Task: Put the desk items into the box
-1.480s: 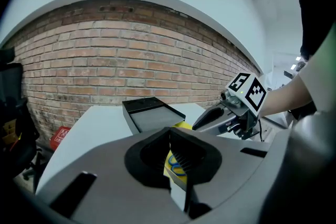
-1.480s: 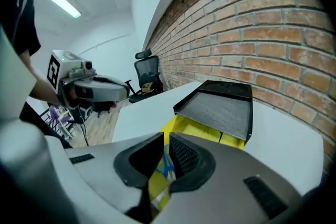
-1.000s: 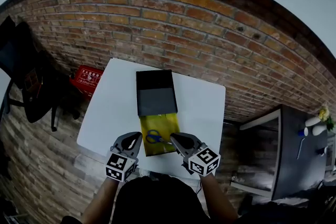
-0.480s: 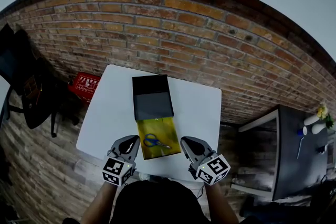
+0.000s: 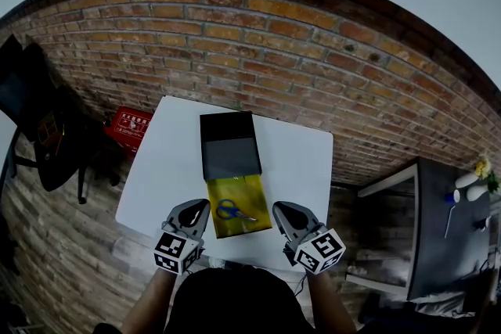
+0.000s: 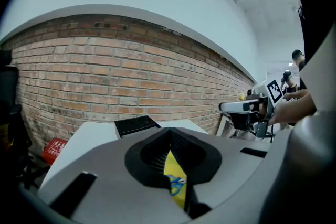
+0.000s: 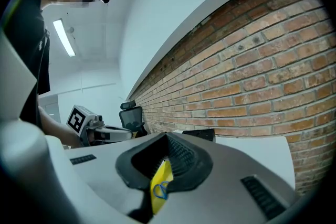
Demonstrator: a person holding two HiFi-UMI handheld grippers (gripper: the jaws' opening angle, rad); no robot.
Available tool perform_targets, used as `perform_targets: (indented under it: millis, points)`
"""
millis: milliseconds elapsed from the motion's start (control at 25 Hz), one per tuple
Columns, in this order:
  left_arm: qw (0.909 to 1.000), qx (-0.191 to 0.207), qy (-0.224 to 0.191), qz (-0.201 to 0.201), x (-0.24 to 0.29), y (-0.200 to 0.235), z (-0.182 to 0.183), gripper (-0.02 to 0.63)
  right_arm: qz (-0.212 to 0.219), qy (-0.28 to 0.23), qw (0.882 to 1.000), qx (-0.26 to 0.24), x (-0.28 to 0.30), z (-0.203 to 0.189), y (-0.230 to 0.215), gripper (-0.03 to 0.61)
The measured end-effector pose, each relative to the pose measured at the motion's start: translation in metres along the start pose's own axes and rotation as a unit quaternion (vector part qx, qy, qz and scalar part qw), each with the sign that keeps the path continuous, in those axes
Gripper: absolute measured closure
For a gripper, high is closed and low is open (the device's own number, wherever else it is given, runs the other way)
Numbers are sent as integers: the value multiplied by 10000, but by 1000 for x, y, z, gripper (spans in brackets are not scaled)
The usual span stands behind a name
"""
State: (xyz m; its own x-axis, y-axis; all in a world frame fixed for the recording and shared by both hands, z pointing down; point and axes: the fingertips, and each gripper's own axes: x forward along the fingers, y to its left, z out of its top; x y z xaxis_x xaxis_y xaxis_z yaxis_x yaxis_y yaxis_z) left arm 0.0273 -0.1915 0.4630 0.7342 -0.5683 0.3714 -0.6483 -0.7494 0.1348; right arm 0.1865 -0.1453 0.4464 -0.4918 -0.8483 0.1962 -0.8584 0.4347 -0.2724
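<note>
Blue-handled scissors [image 5: 232, 210] lie on a flat yellow plastic sheet [image 5: 241, 225], which touches the 6 o'clock end of a long black rectangular box [image 5: 229, 145] at the centre of a white square table [image 5: 160, 164]. Whether the box's greyer near half is a lid or the open inside cannot be told, and the scissors' blades are too small to make out. The left gripper [image 5: 197, 209] hovers at 8 o'clock of the scissors and the right gripper [image 5: 283, 211] at 4 o'clock. Each is just beside the sheet's edge and touches neither sheet nor scissors. Both pairs of jaws are pressed together with nothing pinched. The person's dark torso cuts off the table's 6 o'clock edge and the forearms. Each gripper view shows only a sliver of the yellow sheet and a blue scissor loop through the narrow slit below its own jaw hollow. The box appears there as a low black slab beyond, with the other gripper's marker cube off to the side. Only the head view shows the whole layout. Beyond the table stand a brick wall [image 5: 313, 35], a red crate [image 5: 129, 123] at 10 o'clock and a black office chair [image 5: 35, 121] at 9 o'clock.
</note>
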Motion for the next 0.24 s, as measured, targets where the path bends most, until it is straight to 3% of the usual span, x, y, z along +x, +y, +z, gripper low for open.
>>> perform_targets:
  millis: [240]
  points:
    - [10000, -10, 38, 14, 3, 3, -4, 600, 33, 0, 10000, -36, 3, 2, -2, 557]
